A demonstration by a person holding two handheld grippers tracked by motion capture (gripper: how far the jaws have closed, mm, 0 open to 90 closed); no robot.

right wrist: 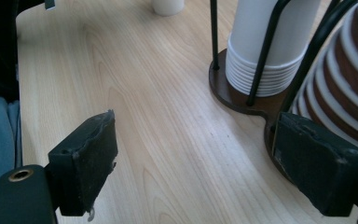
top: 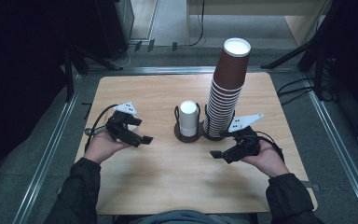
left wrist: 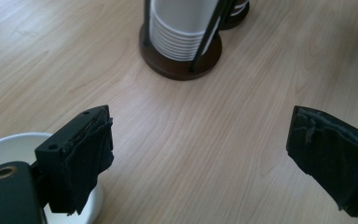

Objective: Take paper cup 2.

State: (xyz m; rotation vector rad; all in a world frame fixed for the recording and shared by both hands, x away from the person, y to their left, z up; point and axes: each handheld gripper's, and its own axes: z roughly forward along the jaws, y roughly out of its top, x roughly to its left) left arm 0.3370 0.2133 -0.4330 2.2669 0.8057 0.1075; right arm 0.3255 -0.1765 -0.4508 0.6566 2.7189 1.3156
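both grippers are standing spread and empty: left gripper (top: 142,138) and right gripper (top: 218,154) are flanking the white cup stack (top: 188,119), which is sitting in the holder (top: 181,135) beside the brown cup stack (top: 227,88).

On the tabletop (top: 168,163) a two-slot cup holder (top: 189,135) sits at the middle. The short cup stack (top: 189,117) stands in its left slot, and the tall cup stack (top: 226,88) in its right slot leans away. My left gripper (top: 140,135) is left of the holder, my right gripper (top: 221,151) near and just right of it. A single cup (left wrist: 14,154) stands close under my left fingers (left wrist: 81,154).
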